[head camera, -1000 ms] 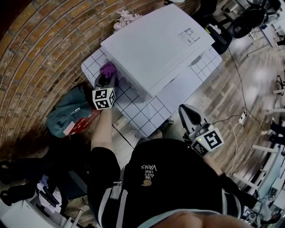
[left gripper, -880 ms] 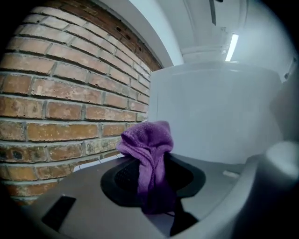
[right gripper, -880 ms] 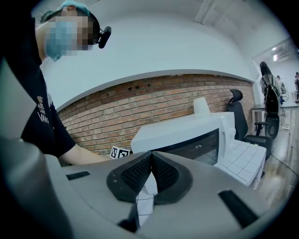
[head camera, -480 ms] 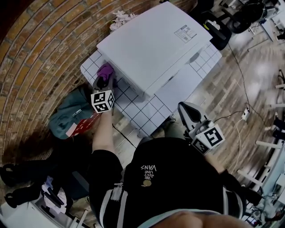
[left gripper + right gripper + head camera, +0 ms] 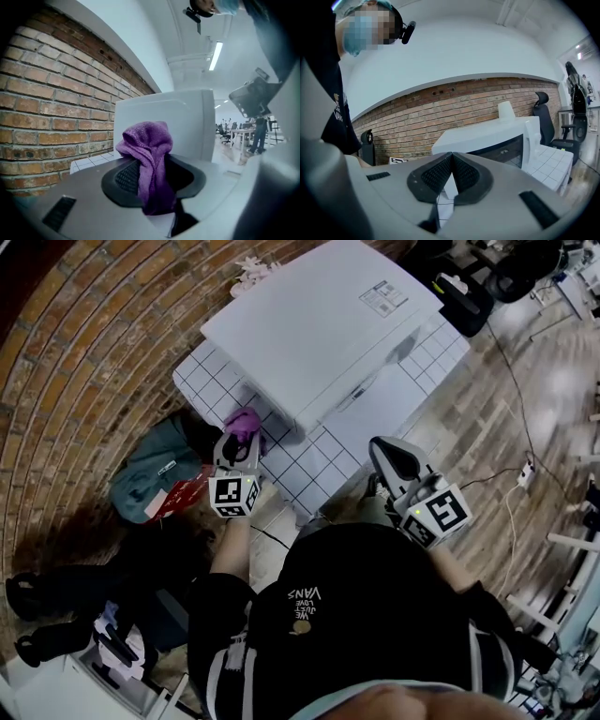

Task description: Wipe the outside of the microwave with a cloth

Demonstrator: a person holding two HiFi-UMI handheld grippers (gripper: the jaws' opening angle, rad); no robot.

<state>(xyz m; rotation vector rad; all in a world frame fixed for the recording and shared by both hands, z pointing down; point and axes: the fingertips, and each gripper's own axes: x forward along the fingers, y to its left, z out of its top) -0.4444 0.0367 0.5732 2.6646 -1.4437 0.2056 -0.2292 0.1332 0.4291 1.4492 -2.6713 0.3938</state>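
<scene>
**Cloth at the microwave's side wall, left of frame centre**

The left gripper [image 5: 241, 434] is clamped on a fold of the purple cloth [image 5: 245, 419], held close against the side of the white microwave [image 5: 309, 324] near its front corner. The right gripper [image 5: 387, 456], at lower right, has its jaws together on nothing. A second ago the cloth was higher in the frame, farther back along that wall. If the fold slips during the rubbing, the bare jaws could scrape the casing.

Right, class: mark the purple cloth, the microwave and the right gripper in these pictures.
purple cloth [image 5: 145, 140], left gripper view, on the bunched top above the jaws.
microwave [image 5: 319, 324], head view, on its white top panel.
right gripper [image 5: 451, 159], right gripper view, where its shut jaws meet.
</scene>
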